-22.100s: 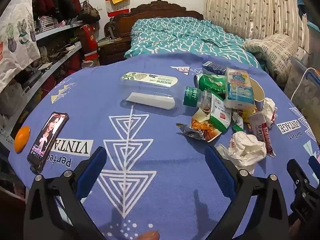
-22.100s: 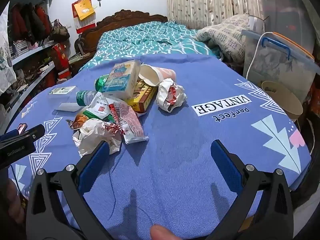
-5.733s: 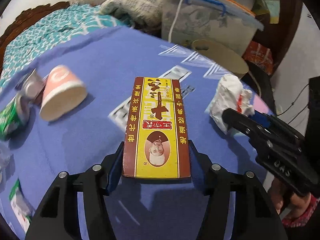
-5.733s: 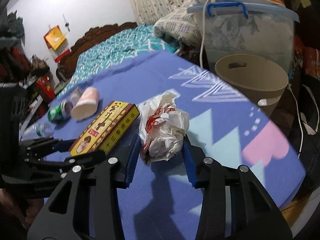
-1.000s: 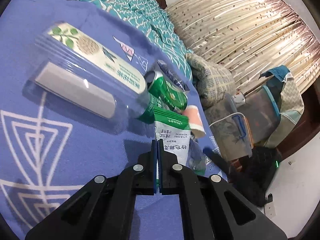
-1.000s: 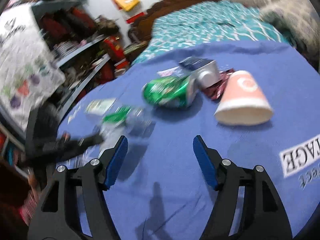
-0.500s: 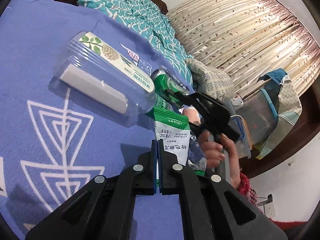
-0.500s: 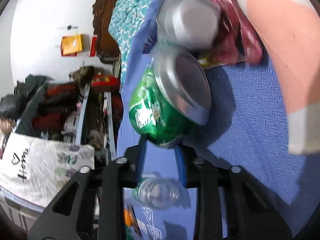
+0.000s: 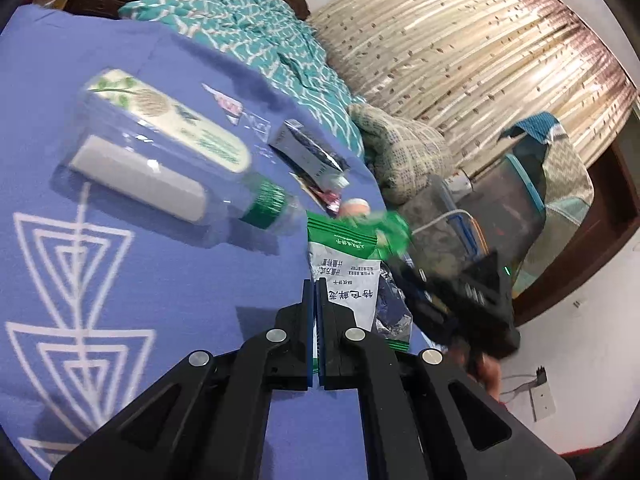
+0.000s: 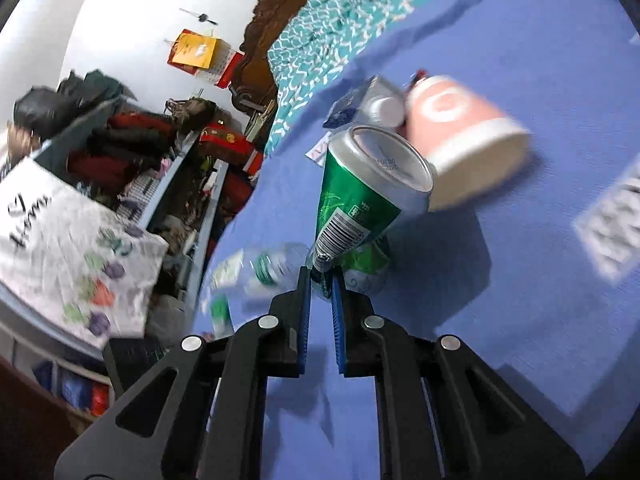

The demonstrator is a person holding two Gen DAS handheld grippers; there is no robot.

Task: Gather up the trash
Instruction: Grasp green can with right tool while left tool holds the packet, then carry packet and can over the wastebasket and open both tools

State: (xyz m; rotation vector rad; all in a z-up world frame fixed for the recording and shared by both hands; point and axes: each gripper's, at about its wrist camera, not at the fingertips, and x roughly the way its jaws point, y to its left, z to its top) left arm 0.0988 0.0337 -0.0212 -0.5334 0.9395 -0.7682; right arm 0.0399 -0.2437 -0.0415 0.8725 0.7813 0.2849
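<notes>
My left gripper [image 9: 316,284] is shut on a green-and-white snack wrapper [image 9: 348,256], held just above the blue tablecloth [image 9: 120,280]. My right gripper [image 10: 320,276] has its jaws closing on the crushed lower end of a green drink can [image 10: 360,188]; the pads press on it and the can tilts up off the cloth. Behind the can a pink paper cup [image 10: 460,128] lies on its side beside a small carton [image 10: 360,100]. In the left wrist view the right gripper [image 9: 460,300] shows as a blurred black shape to the right of the wrapper.
A clear plastic bottle [image 9: 160,168] with a green cap lies left of the wrapper, and the small carton [image 9: 308,156] sits behind it. A bed [image 9: 240,28] stands beyond the table. Storage boxes [image 9: 500,208] sit to the right; cluttered shelves [image 10: 160,184] line the left.
My right gripper went from open to closed on the green can and has tipped it up off the cloth. In the left view it has drawn back to the right. The left still holds the wrapper.
</notes>
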